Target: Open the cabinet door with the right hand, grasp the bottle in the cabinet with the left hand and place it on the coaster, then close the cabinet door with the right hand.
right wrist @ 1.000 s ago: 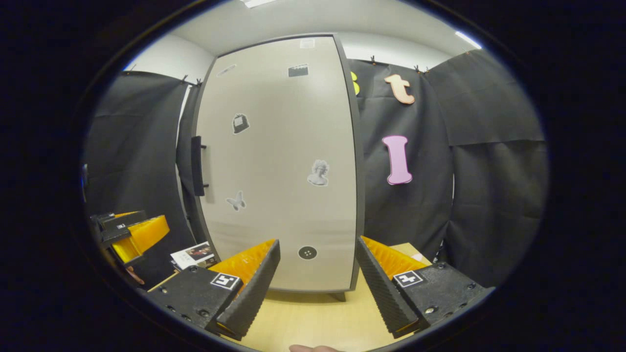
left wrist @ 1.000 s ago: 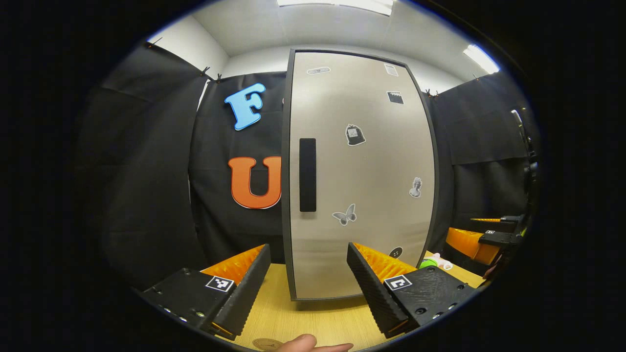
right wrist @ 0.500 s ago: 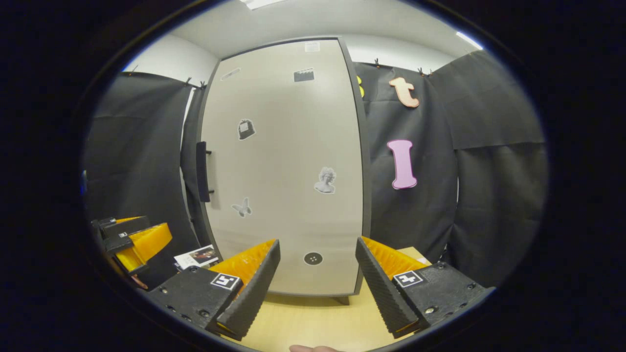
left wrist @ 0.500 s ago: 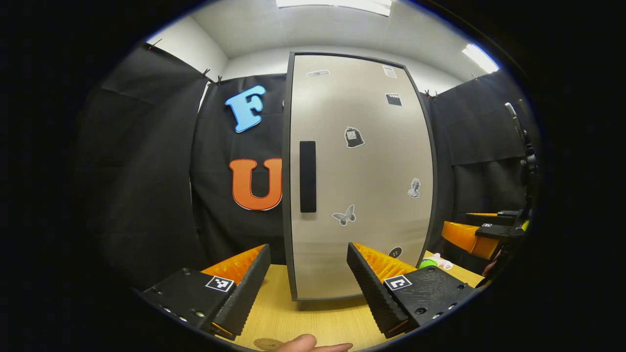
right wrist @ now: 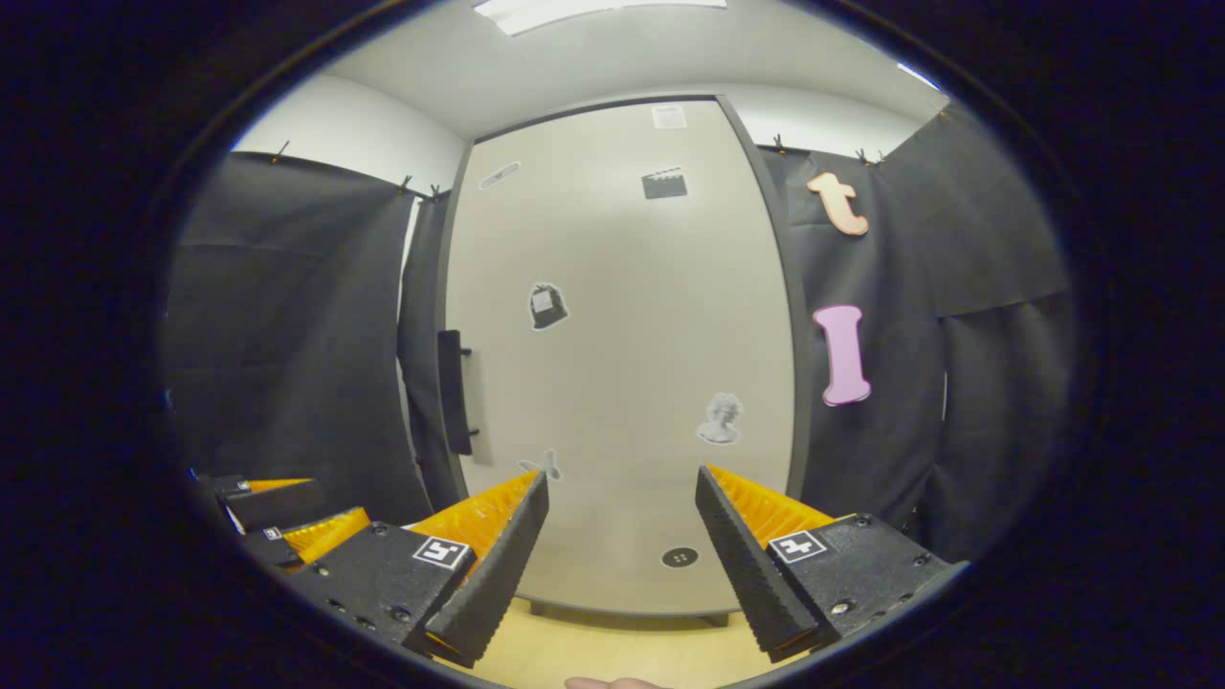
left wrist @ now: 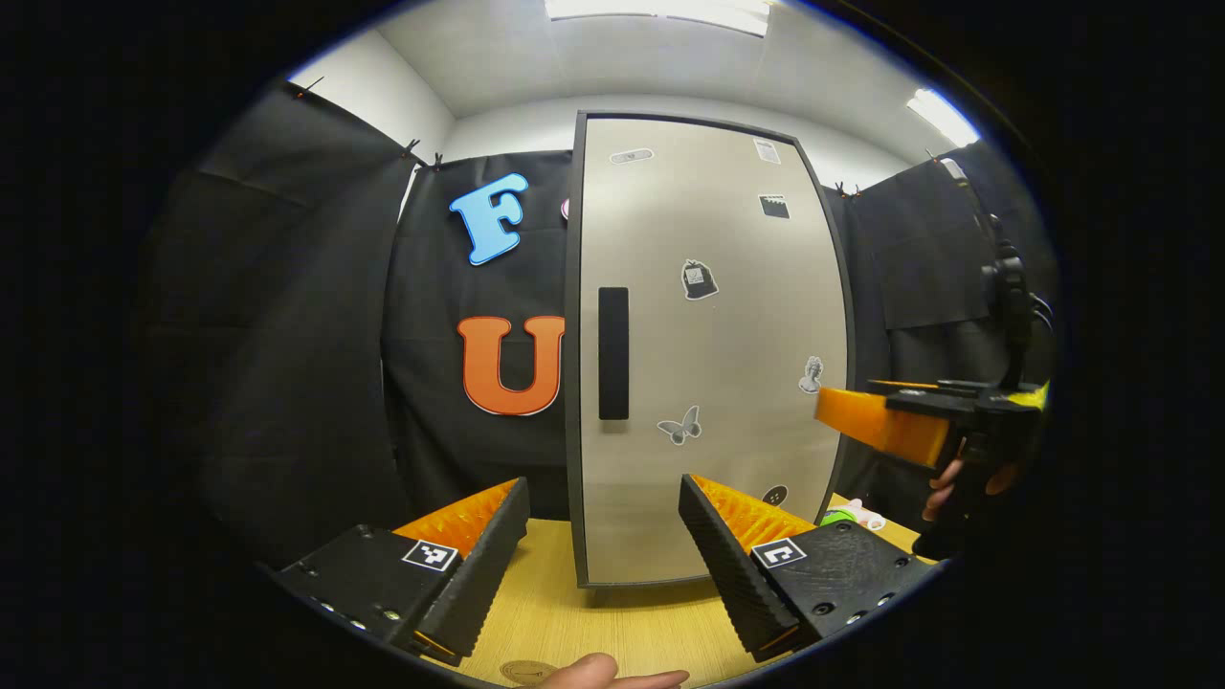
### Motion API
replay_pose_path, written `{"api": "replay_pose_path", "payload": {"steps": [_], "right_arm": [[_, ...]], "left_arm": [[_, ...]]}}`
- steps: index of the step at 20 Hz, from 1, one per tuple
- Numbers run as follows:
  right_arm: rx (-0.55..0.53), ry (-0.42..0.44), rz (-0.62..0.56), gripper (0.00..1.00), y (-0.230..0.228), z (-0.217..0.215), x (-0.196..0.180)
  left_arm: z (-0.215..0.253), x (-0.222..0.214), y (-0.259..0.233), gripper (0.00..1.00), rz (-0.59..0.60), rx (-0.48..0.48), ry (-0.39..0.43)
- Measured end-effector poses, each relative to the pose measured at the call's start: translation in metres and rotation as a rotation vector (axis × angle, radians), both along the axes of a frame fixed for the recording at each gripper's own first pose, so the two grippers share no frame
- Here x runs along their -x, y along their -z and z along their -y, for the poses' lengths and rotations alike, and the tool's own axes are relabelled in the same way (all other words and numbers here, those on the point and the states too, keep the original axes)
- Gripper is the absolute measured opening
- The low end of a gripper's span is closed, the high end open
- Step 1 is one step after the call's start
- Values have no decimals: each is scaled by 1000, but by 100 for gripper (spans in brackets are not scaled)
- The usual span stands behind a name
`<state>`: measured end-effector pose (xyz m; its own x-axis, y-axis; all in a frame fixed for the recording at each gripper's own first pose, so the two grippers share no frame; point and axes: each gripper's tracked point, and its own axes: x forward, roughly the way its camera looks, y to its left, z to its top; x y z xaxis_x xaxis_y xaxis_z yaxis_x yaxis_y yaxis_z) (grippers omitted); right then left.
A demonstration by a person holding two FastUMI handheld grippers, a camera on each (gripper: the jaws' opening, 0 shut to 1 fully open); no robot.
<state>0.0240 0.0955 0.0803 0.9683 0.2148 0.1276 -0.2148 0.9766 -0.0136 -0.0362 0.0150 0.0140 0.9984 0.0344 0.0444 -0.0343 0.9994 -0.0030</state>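
Left gripper view: left gripper (left wrist: 603, 545) waits wide open, empty; cabinet door (left wrist: 708, 354) is shut, handle (left wrist: 613, 353) at twelve o'clock. Right gripper view: right gripper (right wrist: 622, 555), wide open and empty, should aim at ten o'clock, pinching the handle (right wrist: 454, 392) squarely.

1. Left gripper view looks level, head-on at the tall grey sticker-dotted cabinet door (left wrist: 713, 354), near.
2. Right gripper view faces the same door (right wrist: 622, 364) from about 5 o'clock, tilted upward; both share it.
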Motion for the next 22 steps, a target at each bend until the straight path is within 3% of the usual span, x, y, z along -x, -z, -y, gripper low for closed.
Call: {"api": "replay_pose_path", "payload": {"steps": [1,6,8,9,10,12,14,15,16,17,18,19,20,22], "right_arm": [[-3,-18,2,98,-5,-9,-6],[-107,-95,19,98,-37,-61,-20],[-133,-120,70,95,-57,-86,-18],[-139,-126,83,88,-61,-99,-21],[-154,-130,79,94,-62,-110,-26],[-187,-106,47,94,-55,-123,-43],[-189,-89,-26,94,-33,-139,-62],[-177,-98,-44,94,-26,-150,-72],[-162,-106,-33,94,-23,-158,-72],[-149,-98,0,94,-26,-162,-75],[-149,-95,38,86,-30,-165,-77],[-153,-85,62,93,-34,-165,-78],[-156,-72,69,84,-35,-163,-85],[-170,-78,24,85,-25,-165,-103]], "left_arm": [[-3,3,-1,95,6,0,-5],[-14,16,1,95,6,-7,-35],[-20,24,3,95,10,-8,-47],[-22,28,5,95,11,-9,-51],[-25,31,6,95,10,-13,-56],[-30,35,10,95,3,-23,-68],[-37,38,18,91,-20,-21,-79],[-41,40,21,81,-25,-21,-90],[-47,42,22,91,-28,-21,-101],[-53,44,24,91,-30,-21,-112],[-56,46,27,91,-35,-18,-114],[-59,48,30,92,-42,-16,-117],[-62,48,34,92,-51,-19,-119],[-64,49,39,91,-69,-28,-121]]}}
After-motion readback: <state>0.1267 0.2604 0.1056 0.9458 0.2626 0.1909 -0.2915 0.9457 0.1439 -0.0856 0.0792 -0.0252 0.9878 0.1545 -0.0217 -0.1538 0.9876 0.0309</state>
